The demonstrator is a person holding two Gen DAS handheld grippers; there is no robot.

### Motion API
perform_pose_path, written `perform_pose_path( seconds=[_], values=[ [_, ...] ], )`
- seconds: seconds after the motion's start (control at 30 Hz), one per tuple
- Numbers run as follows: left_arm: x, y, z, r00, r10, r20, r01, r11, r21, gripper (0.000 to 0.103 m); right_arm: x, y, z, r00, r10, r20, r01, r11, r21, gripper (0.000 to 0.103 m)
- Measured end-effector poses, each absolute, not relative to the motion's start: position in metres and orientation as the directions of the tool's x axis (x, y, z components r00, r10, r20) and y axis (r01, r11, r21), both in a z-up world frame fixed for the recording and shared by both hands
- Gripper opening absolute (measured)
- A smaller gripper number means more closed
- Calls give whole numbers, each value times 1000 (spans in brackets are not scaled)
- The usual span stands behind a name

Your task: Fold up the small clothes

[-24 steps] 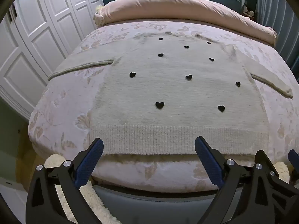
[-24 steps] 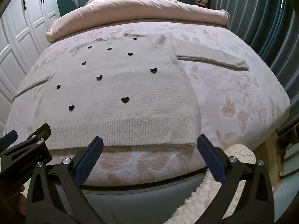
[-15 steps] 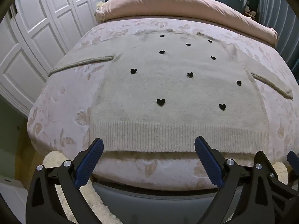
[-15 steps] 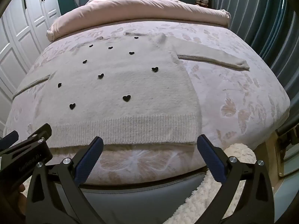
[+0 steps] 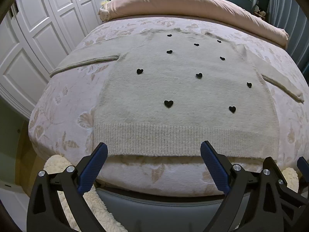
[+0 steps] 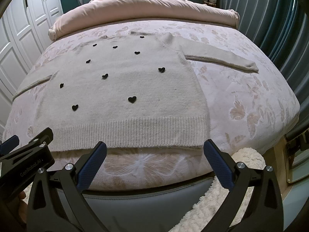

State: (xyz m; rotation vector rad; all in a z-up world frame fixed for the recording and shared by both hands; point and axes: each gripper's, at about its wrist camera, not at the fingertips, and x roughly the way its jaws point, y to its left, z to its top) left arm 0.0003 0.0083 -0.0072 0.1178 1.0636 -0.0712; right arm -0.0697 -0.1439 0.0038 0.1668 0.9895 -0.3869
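The sweater [image 5: 185,96] is cream with small black hearts. The bedspread [image 6: 251,100] is pale pink with leaf patterns, the duvet [image 6: 146,9] plain pink, the fingers [image 5: 92,166] blue.

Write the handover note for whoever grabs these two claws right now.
Left claw: open, empty, at the foot of the bed, just short of the sweater's ribbed hem.
Right claw: open, empty, same position further right.
Sweater: cream with black hearts, lying flat on the bed, both sleeves spread out to the sides.
Done: the sweater is laid out flat.
Left: every fold; nothing is folded or gripped yet.
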Motion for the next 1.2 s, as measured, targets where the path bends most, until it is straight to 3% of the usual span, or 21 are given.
perform_pose_path(
  seconds=[1.2],
  values=[
    [1,12,-6,490,12,-871,113,991,77,92,-68,-143,4,482,-242,-842,392,919,-40,98]
  ],
)
